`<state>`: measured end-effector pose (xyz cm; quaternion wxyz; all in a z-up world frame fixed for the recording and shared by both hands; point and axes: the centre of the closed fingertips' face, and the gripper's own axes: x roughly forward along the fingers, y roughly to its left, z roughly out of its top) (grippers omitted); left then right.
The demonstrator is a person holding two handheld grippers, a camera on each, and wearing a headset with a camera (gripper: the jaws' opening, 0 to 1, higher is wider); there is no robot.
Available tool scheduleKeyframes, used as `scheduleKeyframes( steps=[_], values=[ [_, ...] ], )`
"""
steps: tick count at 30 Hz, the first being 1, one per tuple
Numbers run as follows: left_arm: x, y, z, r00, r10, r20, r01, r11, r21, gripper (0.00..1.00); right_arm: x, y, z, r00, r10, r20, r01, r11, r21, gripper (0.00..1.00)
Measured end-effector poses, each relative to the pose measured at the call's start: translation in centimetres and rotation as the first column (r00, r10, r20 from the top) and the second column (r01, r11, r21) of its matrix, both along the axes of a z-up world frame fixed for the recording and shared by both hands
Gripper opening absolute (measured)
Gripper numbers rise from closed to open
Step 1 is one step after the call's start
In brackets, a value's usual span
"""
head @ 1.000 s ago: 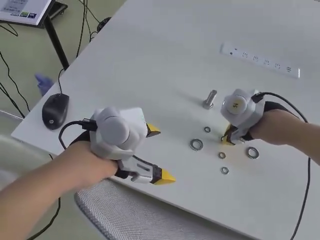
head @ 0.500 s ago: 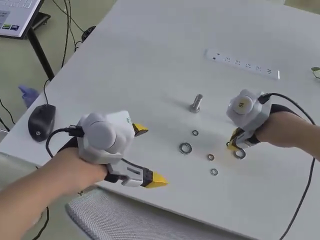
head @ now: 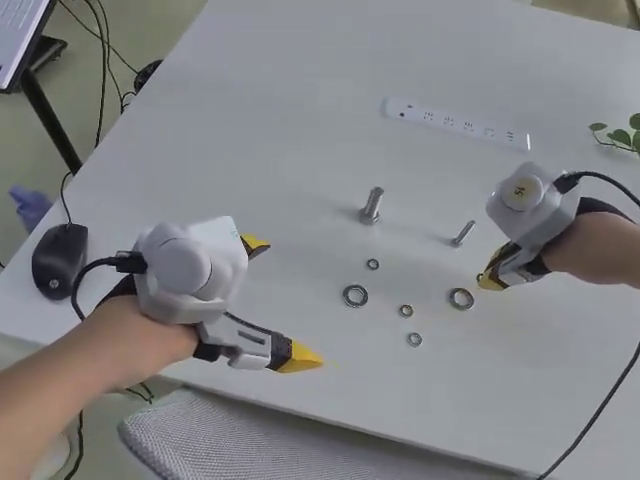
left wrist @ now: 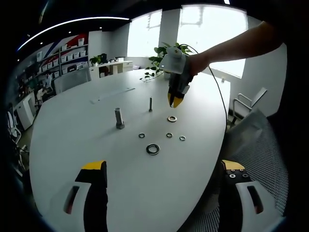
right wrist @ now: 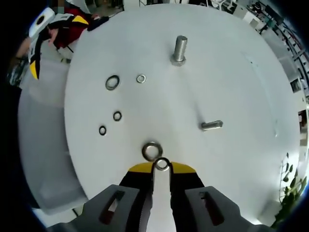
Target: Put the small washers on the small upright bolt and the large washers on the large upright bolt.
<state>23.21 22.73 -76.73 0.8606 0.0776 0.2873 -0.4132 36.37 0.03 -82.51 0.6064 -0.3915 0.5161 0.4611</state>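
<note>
A small washer (right wrist: 162,159) sits pinched between the yellow tips of the right gripper (right wrist: 161,166), whose jaws are drawn almost together on it. In the head view, the right gripper (head: 495,280) hangs just right of a large washer (head: 461,298) that lies flat on the white table (head: 300,130), with the small bolt (head: 462,233) standing just beyond. Three more small washers (head: 406,311) and a second large washer (head: 355,295) lie loose in front of the large bolt (head: 371,205), which stands upright further left. The left gripper (head: 278,300) is near the table's near edge, well apart from the washers, its jaws spread wide and holding nothing.

A second ago the right gripper's tips were down among the washers, left of that large washer, and hid the small bolt. They have since crossed to its right.
</note>
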Motion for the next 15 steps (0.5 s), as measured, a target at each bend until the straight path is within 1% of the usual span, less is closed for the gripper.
scheduleKeyframes(
  steps=[2,3,5,7,9,12,15],
  values=[
    [0.0,0.0,0.0,1.0,-0.001,0.003,0.001,1.0,0.001,0.98,0.4,-0.3,0.4,1.0,0.001,0.003,-0.001,1.0,0.002,0.12],
    [-0.1,0.0,-0.1,1.0,-0.001,0.002,0.001,1.0,0.007,0.98,1.1,-0.4,0.8,1.0,-0.022,0.004,0.021,1.0,0.012,0.12],
    [-0.2,0.0,-0.2,1.0,0.004,-0.007,-0.004,1.0,0.005,0.99,1.8,-0.5,1.2,0.999,-0.04,0.004,0.04,0.999,0.026,0.12],
    [-0.3,-0.1,-0.3,1.0,0.008,-0.013,-0.008,1.0,0.002,0.99,2.8,-0.6,1.9,0.999,-0.046,0.018,0.045,0.999,0.031,0.12],
    [-0.4,-0.1,-0.6,1.0,0.008,-0.024,-0.008,1.0,0.009,0.99,3.3,-0.6,2.2,0.999,-0.044,0.024,0.043,0.999,0.032,0.12],
    [-0.5,-0.2,-0.7,1.0,0.009,-0.03,-0.008,1.0,0.01,0.99,4.3,-0.5,2.8,0.999,-0.035,0.042,0.033,0.999,0.035,0.12],
    [-0.2,-0.2,-0.6,1.0,0.015,-0.021,-0.015,1.0,0.012,0.99,5.3,-0.3,3.2,0.998,-0.008,0.061,0.007,1.0,0.027,0.12]
  ],
)
